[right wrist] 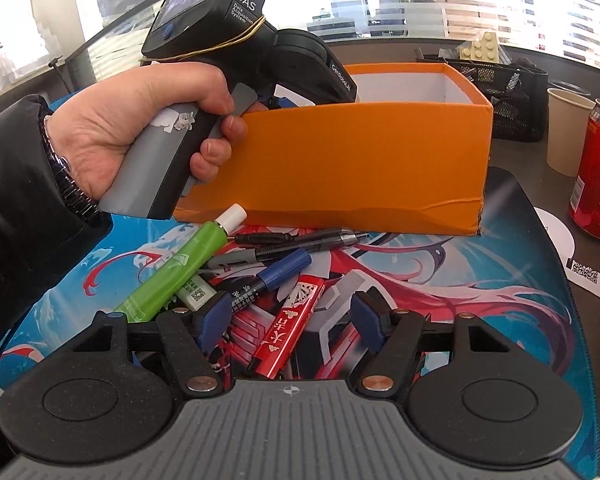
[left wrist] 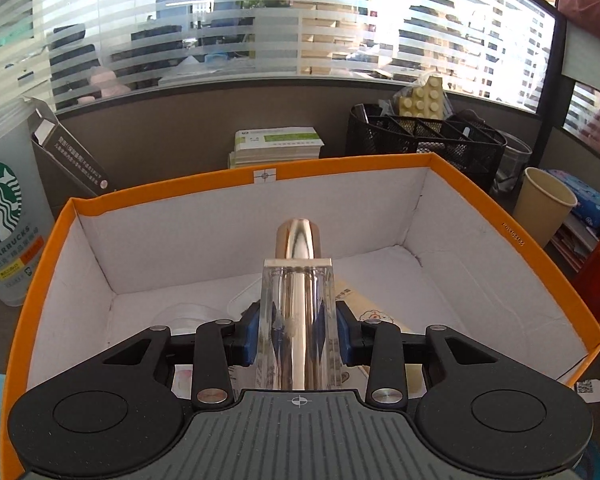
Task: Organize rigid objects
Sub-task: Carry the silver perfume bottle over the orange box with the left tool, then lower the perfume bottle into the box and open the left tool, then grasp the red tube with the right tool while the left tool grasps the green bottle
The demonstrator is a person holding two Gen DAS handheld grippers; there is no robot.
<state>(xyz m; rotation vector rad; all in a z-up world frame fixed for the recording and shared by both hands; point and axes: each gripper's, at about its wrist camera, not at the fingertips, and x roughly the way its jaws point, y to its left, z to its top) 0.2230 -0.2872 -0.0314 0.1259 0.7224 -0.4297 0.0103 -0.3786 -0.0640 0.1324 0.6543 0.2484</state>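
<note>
**Clear bottle held over the orange box, pens waiting on the mat**

While the left tongs [left wrist: 299,330] point down into the orange box [left wrist: 236,184], their blue pads press on both sides of a clear bottle with a gold core [left wrist: 296,320], which stands between them above the white floor of the box. Its rounded gold end [left wrist: 298,236] reaches toward the far wall. Flat packets lie on the box floor beneath, too hidden to name. Beyond the box, by the desk's far edge, stand a Starbucks cup [left wrist: 4,216], a stack of booklets [left wrist: 276,146], a black mesh organiser [left wrist: 424,140] and a paper cup [left wrist: 546,204].

In the right wrist view, the right tongs [right wrist: 290,324] stand wide with nothing gripped, over a red tube [right wrist: 288,328] on the printed mat [right wrist: 440,280]. Near it lie a green tube [right wrist: 172,276], a blue marker [right wrist: 280,272] and black pens [right wrist: 300,240], all just in front of the box's near wall. A hand [right wrist: 140,128] holds the other tool over the box. A red can [right wrist: 598,172] stands near the desk's right edge.
</note>
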